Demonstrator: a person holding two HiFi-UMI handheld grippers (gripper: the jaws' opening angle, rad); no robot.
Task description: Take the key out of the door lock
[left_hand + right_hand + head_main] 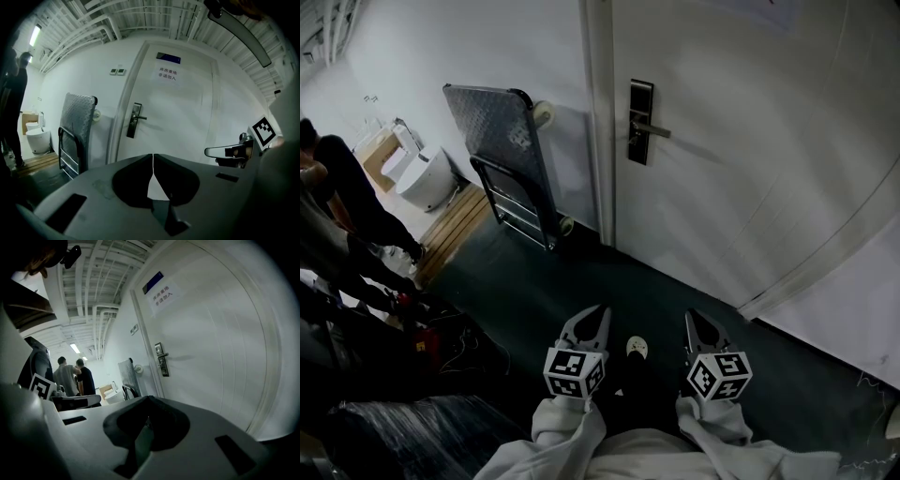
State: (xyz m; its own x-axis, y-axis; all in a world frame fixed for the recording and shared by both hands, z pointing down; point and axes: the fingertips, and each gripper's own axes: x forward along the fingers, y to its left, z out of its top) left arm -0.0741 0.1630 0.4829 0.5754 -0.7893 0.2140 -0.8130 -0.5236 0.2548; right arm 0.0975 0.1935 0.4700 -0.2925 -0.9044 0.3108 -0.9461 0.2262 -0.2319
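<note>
Left tool (153, 155), right tool (148, 398) both closed, empty; door lock (639, 122) at 12 o'clock (key unseen). Key likely light, stiff: pinch head.

Smooth, matt white door (750, 141) with a dark metal lock plate (640, 98) and shiny handle (658, 131); folded trolley (499, 136) of textured metal; matt dark floor (572, 291).

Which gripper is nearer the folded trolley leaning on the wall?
Left. The left gripper is held back from the folded trolley and to its right; the right gripper is level with it but farther right.
</note>
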